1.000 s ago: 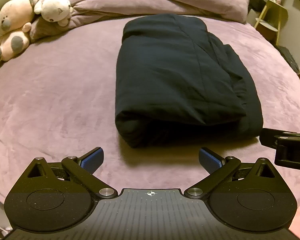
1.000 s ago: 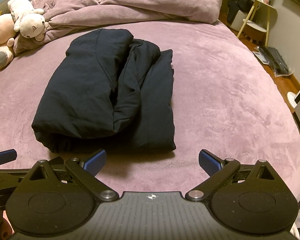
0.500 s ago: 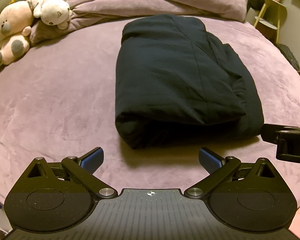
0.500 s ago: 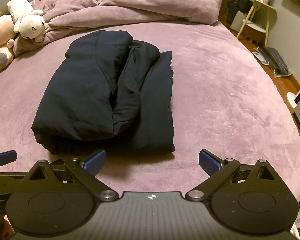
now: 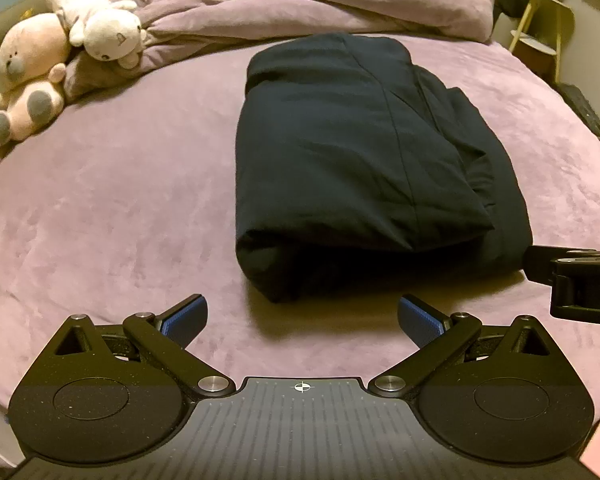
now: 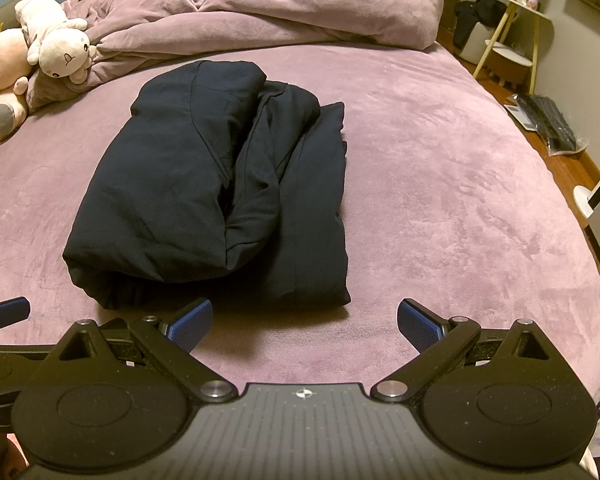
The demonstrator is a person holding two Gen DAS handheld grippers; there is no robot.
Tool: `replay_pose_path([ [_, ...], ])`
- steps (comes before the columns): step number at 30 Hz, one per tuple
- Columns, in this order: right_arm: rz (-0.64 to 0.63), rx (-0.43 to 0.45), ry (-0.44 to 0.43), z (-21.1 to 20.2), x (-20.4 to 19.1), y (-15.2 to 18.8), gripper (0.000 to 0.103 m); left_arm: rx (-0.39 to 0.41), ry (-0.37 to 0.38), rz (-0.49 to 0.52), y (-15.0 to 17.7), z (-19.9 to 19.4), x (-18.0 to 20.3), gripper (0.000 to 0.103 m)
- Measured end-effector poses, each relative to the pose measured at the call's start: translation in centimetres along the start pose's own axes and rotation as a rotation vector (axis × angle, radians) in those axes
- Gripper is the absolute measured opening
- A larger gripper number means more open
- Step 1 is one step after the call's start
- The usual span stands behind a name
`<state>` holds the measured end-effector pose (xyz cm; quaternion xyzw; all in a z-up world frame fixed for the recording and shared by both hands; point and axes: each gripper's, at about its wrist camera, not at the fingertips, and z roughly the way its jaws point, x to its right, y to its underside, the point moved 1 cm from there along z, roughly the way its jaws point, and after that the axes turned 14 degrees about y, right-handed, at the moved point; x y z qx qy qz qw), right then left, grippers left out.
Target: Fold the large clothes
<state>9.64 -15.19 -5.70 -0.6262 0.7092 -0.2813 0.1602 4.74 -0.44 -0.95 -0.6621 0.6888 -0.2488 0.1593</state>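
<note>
A dark navy garment (image 5: 360, 152) lies folded in a thick bundle on the purple bed (image 5: 120, 208); the right wrist view shows its stacked layers (image 6: 220, 184) with a flat strip along the right side. My left gripper (image 5: 302, 314) stands open just short of the bundle's near edge, nothing between its blue pads. My right gripper (image 6: 304, 318) is open too, near the bundle's front right corner, holding nothing. Part of the right gripper (image 5: 580, 280) shows at the right edge of the left wrist view.
Two plush toys (image 5: 60, 52) lean at the bed's far left. A bunched purple duvet (image 6: 280, 12) runs along the far side. A small yellow-legged side table (image 6: 512, 32) and dark items on the wooden floor (image 6: 548, 124) stand right of the bed.
Both grippers have drawn back slightly from the bundle; the view has shifted a little. Both stay open and the garment has not moved.
</note>
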Motion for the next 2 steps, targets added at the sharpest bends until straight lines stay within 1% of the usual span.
replay_pose_path([
  [2, 0.000, 0.000, -0.001, 0.00, 0.02, -0.01, 0.099, 0.003, -0.012, 0.006, -0.01, -0.08, 0.06, 0.103],
])
